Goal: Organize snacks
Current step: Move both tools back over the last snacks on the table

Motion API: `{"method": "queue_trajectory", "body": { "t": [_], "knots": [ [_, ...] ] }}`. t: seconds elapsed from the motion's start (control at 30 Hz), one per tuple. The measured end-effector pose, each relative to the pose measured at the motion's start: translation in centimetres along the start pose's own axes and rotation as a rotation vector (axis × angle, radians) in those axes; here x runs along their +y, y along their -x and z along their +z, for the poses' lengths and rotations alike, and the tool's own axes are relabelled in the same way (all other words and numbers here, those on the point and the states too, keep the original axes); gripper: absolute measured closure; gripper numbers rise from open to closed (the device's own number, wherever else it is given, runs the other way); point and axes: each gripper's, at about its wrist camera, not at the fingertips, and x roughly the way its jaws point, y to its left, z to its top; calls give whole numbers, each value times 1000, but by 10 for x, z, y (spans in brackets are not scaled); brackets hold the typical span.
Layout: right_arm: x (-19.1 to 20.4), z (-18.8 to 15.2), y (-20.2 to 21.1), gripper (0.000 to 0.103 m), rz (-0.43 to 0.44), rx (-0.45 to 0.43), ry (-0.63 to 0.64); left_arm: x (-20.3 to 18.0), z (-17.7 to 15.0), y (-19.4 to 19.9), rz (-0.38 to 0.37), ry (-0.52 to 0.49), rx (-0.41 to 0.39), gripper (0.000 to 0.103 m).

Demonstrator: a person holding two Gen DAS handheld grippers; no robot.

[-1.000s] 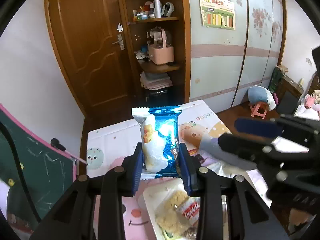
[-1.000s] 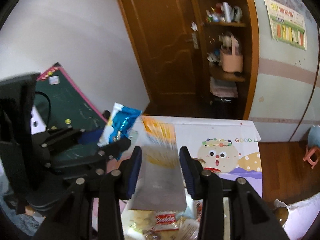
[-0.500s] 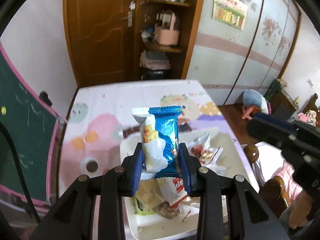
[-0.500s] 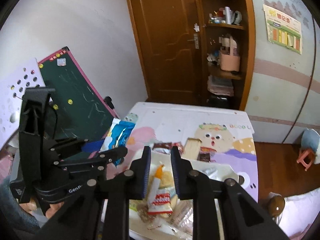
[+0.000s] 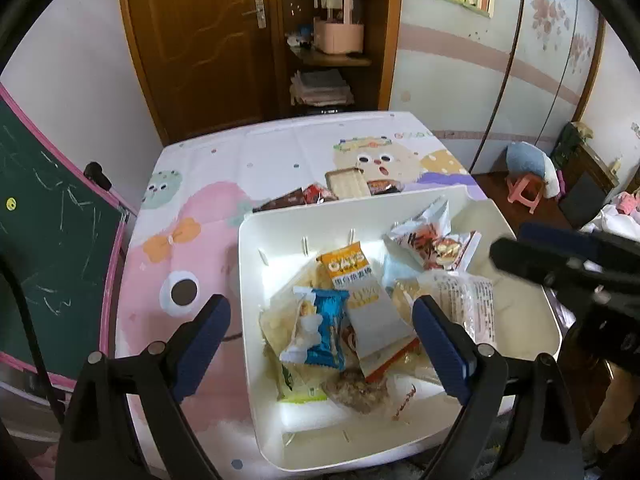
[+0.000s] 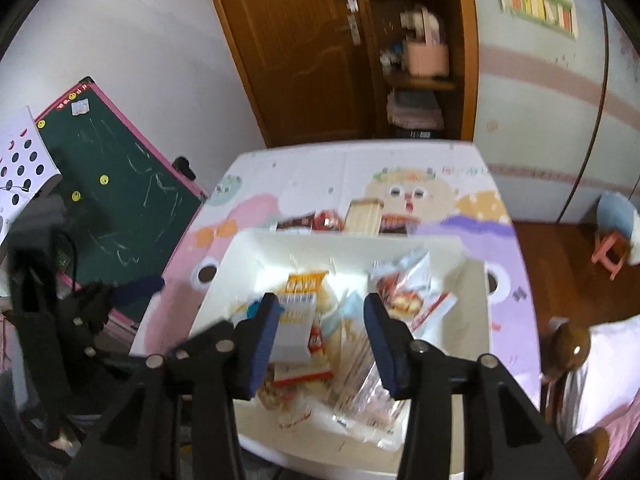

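White plastic bin: blue foil snack packet, orange oats sachet. Left gripper opening, empty; right gripper opening, seemingly empty, view blurred.

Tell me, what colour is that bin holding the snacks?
White bin, clearest in the left wrist view.

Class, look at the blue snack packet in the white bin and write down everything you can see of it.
The blue snack packet is a small shiny foil wrapper, bright blue with a white and yellow printed side and crimped ends. It looks sealed and slightly crumpled. It lies tilted on top of other packets at the near left of the white bin, its right edge against the orange oats packet. No gripper touches it.
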Motion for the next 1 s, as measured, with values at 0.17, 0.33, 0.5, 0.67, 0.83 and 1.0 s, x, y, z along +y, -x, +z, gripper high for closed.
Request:
{"method": "queue_trajectory", "body": {
  "t": [0.17,0.33,0.5,0.67,0.83,1.0],
  "knots": [
    [-2,0,-7,59,6,20,-14,-7,3,-1,-4,-35,-5,11],
    [2,2,-17,59,11,50,-13,-12,1,-6,-17,-56,-10,11],
    [1,3,-22,59,5,56,-18,-4,5,-10,-17,-27,-6,11],
    [-7,6,-30,59,10,69,-42,-1,11,-14,-1,-28,-23,11],
    [-15,11,-34,59,15,65,-63,0,21,-13,39,-58,-62,11],
    [-23,28,-33,59,-1,32,-65,9,41,-7,79,-81,-111,11]
  ]
}}
